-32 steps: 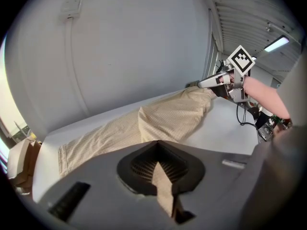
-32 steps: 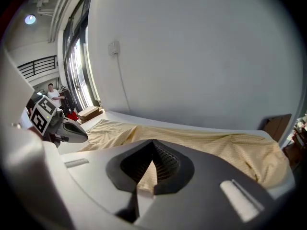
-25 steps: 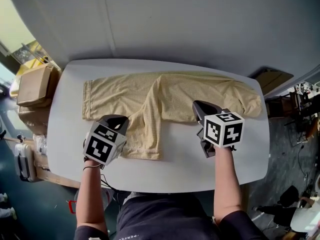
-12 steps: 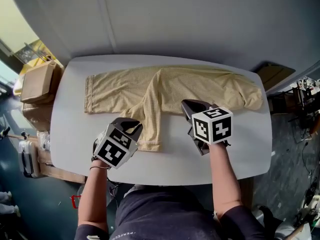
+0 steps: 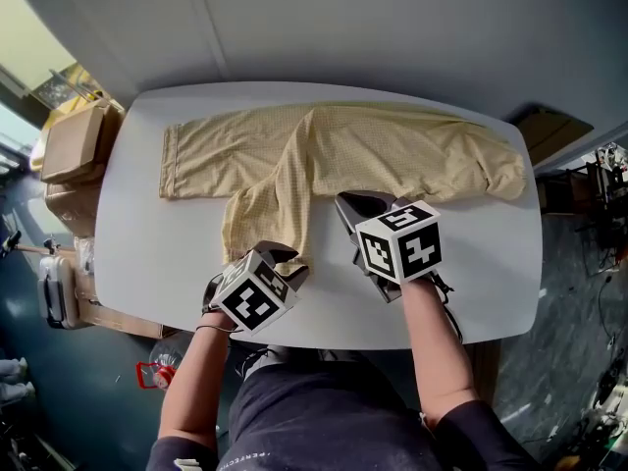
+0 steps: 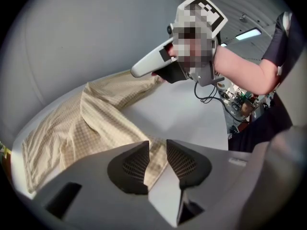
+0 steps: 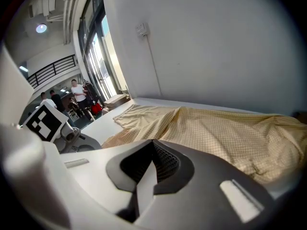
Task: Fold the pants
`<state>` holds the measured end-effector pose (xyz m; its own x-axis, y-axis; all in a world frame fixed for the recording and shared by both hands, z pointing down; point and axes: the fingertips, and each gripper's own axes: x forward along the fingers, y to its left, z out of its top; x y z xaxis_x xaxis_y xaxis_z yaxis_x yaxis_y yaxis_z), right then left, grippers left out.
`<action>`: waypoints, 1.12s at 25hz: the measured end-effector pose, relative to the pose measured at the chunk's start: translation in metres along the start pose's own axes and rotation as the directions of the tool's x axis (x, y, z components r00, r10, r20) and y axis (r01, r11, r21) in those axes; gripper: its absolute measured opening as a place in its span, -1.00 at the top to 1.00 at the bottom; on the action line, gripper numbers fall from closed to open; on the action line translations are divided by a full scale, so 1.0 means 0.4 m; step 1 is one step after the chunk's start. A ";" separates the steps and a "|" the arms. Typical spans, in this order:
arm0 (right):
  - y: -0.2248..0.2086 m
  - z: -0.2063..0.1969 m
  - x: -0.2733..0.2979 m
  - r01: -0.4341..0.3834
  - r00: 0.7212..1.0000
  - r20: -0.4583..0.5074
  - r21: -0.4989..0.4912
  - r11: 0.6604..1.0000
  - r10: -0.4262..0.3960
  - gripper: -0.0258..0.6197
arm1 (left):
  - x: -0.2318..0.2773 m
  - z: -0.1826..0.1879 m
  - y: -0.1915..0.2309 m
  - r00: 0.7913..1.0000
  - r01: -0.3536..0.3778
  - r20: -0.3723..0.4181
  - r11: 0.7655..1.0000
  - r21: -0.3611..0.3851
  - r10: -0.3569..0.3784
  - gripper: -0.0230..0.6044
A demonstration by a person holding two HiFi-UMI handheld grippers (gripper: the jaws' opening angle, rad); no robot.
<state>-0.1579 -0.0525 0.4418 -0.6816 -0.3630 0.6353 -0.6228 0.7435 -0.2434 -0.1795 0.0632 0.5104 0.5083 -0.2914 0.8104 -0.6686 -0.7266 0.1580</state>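
Pale yellow checked pants (image 5: 392, 150) lie spread across the white table (image 5: 147, 253), one leg lengthwise and the other leg (image 5: 265, 209) bent toward the near edge. My left gripper (image 5: 287, 257) is at that leg's hem. In the left gripper view its jaws (image 6: 157, 157) have just been opening and stand apart, with the hem (image 6: 154, 152) in the gap and not pinched. My right gripper (image 5: 350, 204) hovers by the pants' near edge, shut with nothing in it; its pads (image 7: 160, 163) meet in the right gripper view above the cloth (image 7: 216, 133).
Cardboard boxes (image 5: 74, 145) stand off the table's left end. The near table edge runs just under both hands. A grey wall (image 5: 392, 27) backs the table. People (image 7: 76, 96) stand far off by the windows.
The left gripper has moved right and down to the bent leg's hem, and its jaws have opened. The right gripper has shifted left and lower, still shut.
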 end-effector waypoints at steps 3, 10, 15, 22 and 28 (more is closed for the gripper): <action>0.019 -0.014 0.006 -0.020 1.000 -0.013 -0.012 1.000 0.020 0.92 | 0.025 -0.020 -0.011 1.000 0.007 -0.021 1.000 -0.012 -0.008 0.53; 0.048 -0.028 0.008 -0.048 0.999 -0.023 -0.041 0.998 0.047 0.92 | 0.044 -0.032 0.001 0.999 -0.030 -0.027 0.999 -0.025 0.029 0.59; 0.056 -0.031 0.016 -0.058 0.998 -0.028 -0.041 0.997 0.057 0.92 | 0.045 -0.030 0.014 0.998 -0.054 -0.019 0.998 -0.022 0.054 0.85; 0.063 0.003 0.035 -0.048 0.999 -0.021 -0.035 0.998 0.047 0.92 | -0.049 0.018 0.089 0.993 -0.075 0.083 0.993 -0.090 0.083 0.88; 0.107 0.060 0.085 -0.051 0.999 -0.004 -0.002 0.999 0.051 0.92 | -0.213 0.061 0.298 0.952 -0.264 0.145 0.962 -0.069 0.271 0.89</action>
<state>-0.2168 -0.0465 0.4355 -0.7107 -0.3227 0.6252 -0.5869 0.7620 -0.2738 -0.2894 -0.0138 0.4465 0.3812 -0.5647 0.7320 -0.8146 -0.5796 -0.0229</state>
